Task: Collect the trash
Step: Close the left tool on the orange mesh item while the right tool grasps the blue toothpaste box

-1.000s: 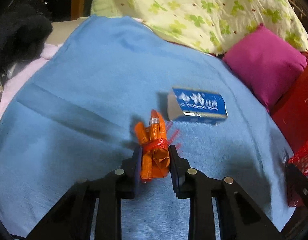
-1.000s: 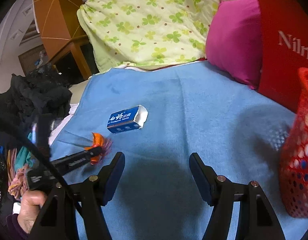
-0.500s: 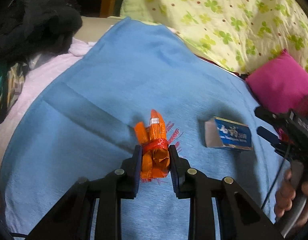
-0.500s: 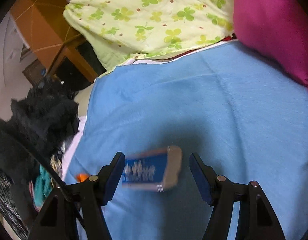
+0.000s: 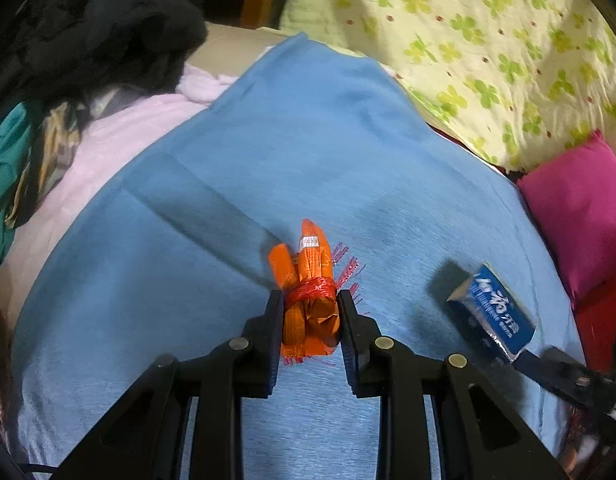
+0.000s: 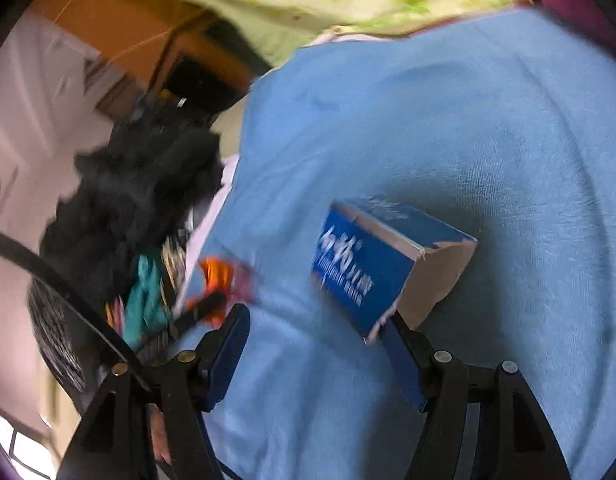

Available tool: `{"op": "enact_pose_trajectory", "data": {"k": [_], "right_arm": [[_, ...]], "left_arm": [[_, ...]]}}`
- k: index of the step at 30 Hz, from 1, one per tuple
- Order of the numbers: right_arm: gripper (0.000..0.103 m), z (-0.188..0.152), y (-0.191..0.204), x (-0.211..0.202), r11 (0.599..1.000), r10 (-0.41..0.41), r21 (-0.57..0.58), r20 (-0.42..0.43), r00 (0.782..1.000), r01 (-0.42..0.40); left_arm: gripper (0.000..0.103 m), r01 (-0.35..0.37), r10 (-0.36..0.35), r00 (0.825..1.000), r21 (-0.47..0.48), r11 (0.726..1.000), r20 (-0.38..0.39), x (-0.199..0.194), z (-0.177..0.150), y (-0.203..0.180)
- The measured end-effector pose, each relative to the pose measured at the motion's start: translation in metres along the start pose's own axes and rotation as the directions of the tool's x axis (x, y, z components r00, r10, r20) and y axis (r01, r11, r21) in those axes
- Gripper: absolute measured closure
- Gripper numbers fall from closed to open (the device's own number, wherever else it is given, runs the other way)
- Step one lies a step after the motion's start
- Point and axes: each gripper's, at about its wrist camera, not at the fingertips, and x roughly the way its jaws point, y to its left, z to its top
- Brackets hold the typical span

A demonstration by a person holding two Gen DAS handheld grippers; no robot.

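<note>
Currently: box [image 6: 388,264] lying slantwise across the right gripper's [image 6: 316,354] spread jaws, overlapping one; left gripper [image 5: 310,320] pinching wrapper [image 5: 308,280].

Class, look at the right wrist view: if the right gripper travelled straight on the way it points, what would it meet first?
Most likely the blue box, lying just ahead of the open right gripper on the blue cloth; depth is uncertain.

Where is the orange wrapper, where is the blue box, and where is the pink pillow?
orange wrapper [image 5: 310,312]: left wrist view, on its crumpled middle between the claw's fingers.
blue box [image 6: 360,268]: right wrist view, on its printed blue side.
pink pillow [image 5: 580,208]: left wrist view, on its front face.
</note>
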Motion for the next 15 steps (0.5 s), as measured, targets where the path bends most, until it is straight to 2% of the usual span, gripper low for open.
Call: {"op": "enact_pose_trajectory", "data": {"k": [2,3,5,8,12,15], "right_arm": [[0.033,-0.001,-0.006,-0.01,0.995,0.061,0.077,0.013,0.998,-0.061],[0.033,0.0,-0.009,-0.015,0.995,0.034,0.091,0.033,0.999,-0.037],[0.033,0.005,-0.006,-0.023,0.996,-0.07,0.057,0.079,0.994,0.065],[0.033,0.014,0.003,-0.027,0.978,-0.202,-0.021,0.115,0.973,0.206],[0.033,0.023,0.02,-0.013,0.949,-0.276,-0.124,0.127,0.953,0.291],[0.033,0.023,0.027,0.007,0.931,-0.301,-0.186,0.1,0.948,0.315]], "left_arm": [[0.075,-0.011,0.011,1.0,-0.004,1.0,0.003,-0.001,0.0,0.002],[0.075,-0.013,0.013,1.0,-0.002,1.0,0.005,-0.001,0.0,0.002],[0.075,-0.009,0.009,1.0,0.006,1.0,0.005,-0.001,0.0,-0.001],[0.075,0.0,0.0,1.0,0.025,1.0,0.001,0.0,-0.001,-0.006],[0.075,0.002,-0.002,1.0,0.037,0.999,-0.001,0.0,-0.001,-0.009],[0.075,0.0,0.0,1.0,0.036,0.999,0.002,0.0,0.0,-0.008]]}}
